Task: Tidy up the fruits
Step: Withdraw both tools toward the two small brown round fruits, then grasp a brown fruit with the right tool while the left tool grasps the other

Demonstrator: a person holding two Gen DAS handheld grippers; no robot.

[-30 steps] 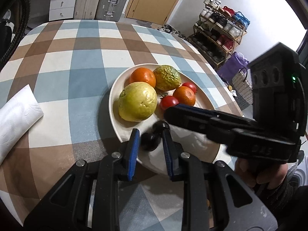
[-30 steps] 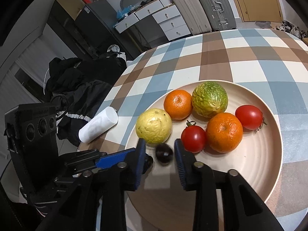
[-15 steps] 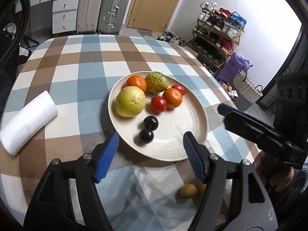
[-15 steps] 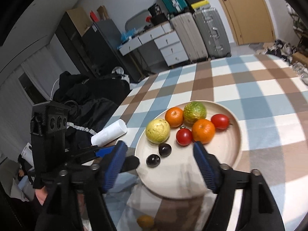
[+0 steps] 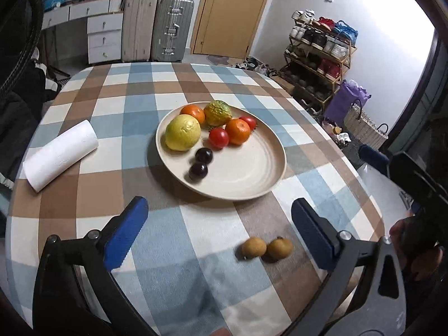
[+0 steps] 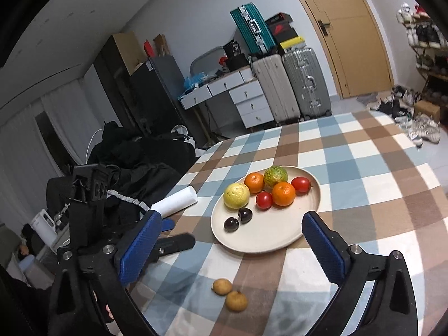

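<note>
While both grippers (image 5: 219, 235) (image 6: 231, 247) gape empty, two possibly longan fruits (image 5: 267, 247) lie off the plate (image 5: 252, 173).

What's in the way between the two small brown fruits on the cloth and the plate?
Nothing visible. The two brown fruits lie on bare tablecloth just short of the plate, whose near half is free. Both grippers, left and right, are open above them, and the paper roll lies off to the side.
</note>
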